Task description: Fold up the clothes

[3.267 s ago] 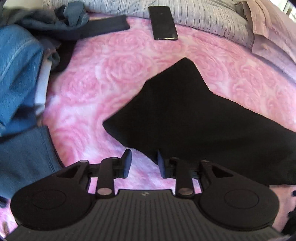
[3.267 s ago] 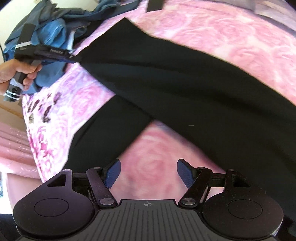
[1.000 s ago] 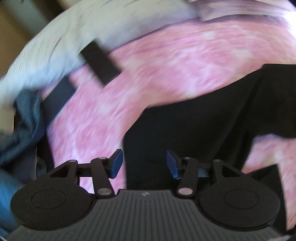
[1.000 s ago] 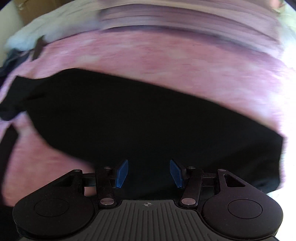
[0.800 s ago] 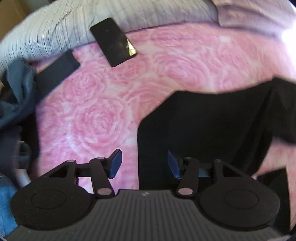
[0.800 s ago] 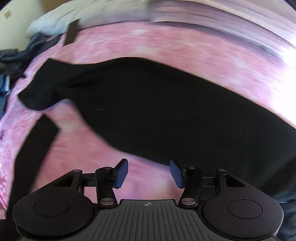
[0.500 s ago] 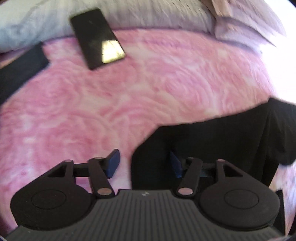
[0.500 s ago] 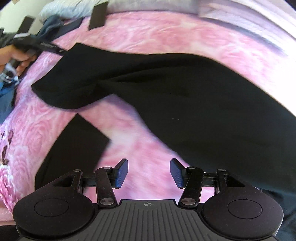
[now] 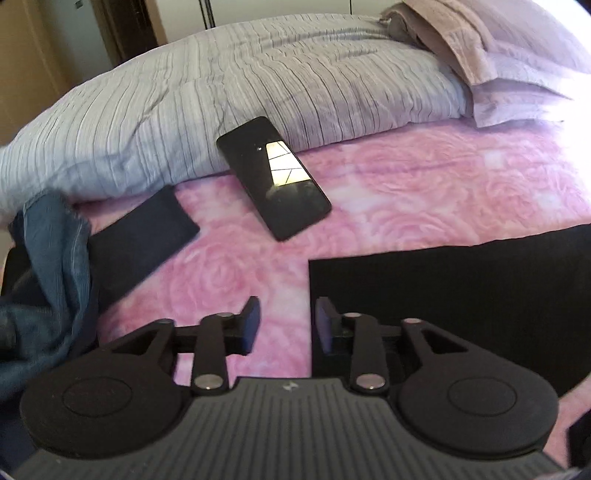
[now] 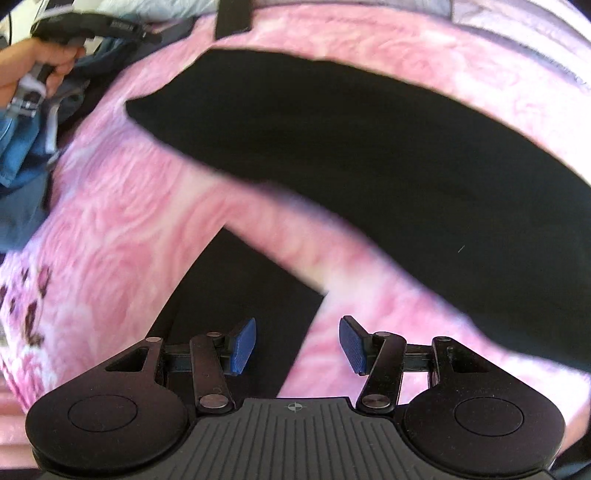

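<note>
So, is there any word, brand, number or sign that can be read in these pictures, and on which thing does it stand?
None can be read.
Left gripper, seen from the right wrist: pale lettering on its side, too blurred to read.
Phone: only a window's reflection, no text.

One black garment (image 9: 461,295) laid out on one pink rose-patterned bedspread (image 9: 406,192). One phone (image 9: 273,177), propped against one grey striped duvet (image 9: 258,88). Two pillows (image 9: 517,66) stacked at the far right. One dark folded piece (image 9: 147,236) near the blue denim pile (image 9: 48,280), exact number there impossible to tell. Two grippers: left gripper (image 9: 284,325), right gripper (image 10: 297,345), both with jaws apart.
</note>
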Tool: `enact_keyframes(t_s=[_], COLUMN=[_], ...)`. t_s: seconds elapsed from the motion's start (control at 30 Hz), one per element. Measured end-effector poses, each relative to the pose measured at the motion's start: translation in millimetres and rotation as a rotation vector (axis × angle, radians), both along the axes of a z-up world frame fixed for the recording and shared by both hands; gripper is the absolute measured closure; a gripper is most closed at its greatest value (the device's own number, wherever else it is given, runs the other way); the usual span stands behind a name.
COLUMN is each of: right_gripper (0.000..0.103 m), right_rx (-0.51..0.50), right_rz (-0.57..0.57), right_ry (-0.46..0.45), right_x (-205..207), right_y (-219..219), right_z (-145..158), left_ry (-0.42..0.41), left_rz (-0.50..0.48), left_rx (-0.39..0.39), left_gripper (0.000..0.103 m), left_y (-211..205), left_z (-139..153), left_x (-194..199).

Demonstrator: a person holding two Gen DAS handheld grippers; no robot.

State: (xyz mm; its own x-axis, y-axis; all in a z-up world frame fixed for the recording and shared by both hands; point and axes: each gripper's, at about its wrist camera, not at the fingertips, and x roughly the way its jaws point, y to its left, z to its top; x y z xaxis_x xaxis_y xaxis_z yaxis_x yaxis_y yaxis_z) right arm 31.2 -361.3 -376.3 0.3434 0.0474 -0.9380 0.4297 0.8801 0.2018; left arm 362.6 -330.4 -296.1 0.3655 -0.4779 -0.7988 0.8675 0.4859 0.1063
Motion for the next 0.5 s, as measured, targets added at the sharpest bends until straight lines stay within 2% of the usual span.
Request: enact_keyframes(t_s=[0.07, 0.23, 0.27, 0.3, 0.37, 0.5], right_gripper=[0.049, 0.049, 0.049, 0.049, 0.049, 0.049], right_rx=[0.031, 0.070, 0.080, 0.094, 0.122, 0.177], right_rz=[0.018, 0.024, 0.021, 0.017, 0.011, -0.001], right_ry=[0.008, 0.004, -0.006, -0.021, -0.050, -0.108], right_x=[-1.5, -1.9, -0.8, 0.9, 4.1, 10.7], right_y=[13.0, 41.5, 44.4, 46.3, 50.1, 57.7], right_z=[-4.8, -11.0, -9.9, -8.0, -4.2, 3.4], left_ry=[0.051, 0.190, 0.208, 0.222, 0.202, 0.142], left_rz=[0.018, 0.097, 0.112, 0.123, 0.137, 0.082], left_rx=[0.028, 0.112, 0.112, 0.106, 0.078, 0.077], left_gripper=[0.051, 0.052, 0.060, 0.073, 0.076, 0.076], left_y=[12.1, 32.6, 34.4, 35.8, 39.7, 46.0], left_z=[-12.6, -55.3, -60.5, -64.5, -58.2, -41.0], left_x=[-7.2, -14.7, -14.1, -13.6, -14.2, -23.5])
